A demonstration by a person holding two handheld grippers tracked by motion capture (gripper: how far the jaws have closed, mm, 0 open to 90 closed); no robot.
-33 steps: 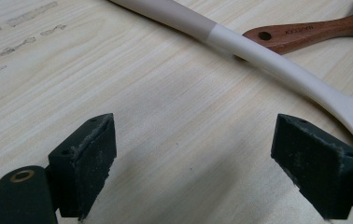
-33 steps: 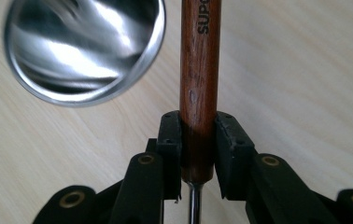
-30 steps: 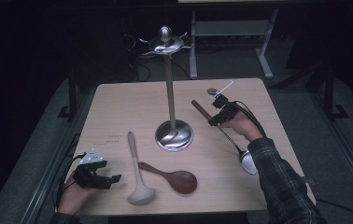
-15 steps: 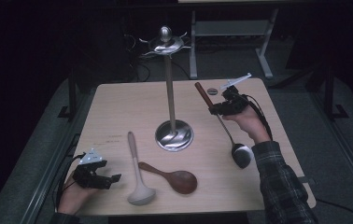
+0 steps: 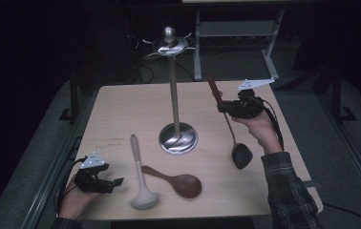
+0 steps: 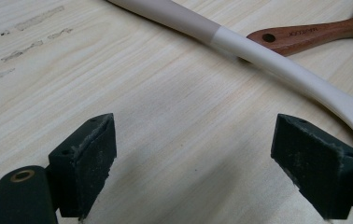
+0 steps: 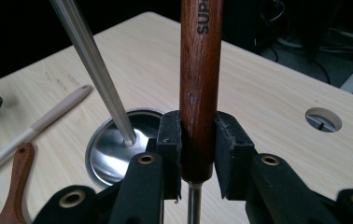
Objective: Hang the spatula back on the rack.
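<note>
Our right claw (image 5: 227, 106) clamped the ladle (image 5: 236, 143) handle, held upright, right of the rack (image 5: 173, 95); left claw (image 5: 114, 183) apart.

I see the pale table (image 5: 121, 109) of matt light wood grain, the tall stand (image 5: 177, 138) of glossy polished metal, the ladle handle (image 7: 200, 70) of smooth dark reddish wood, and the cream spoon (image 6: 258, 51) of smooth matt plastic.

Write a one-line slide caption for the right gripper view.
Right gripper clamps the ladle's wooden handle beside the steel utensil stand.
</note>
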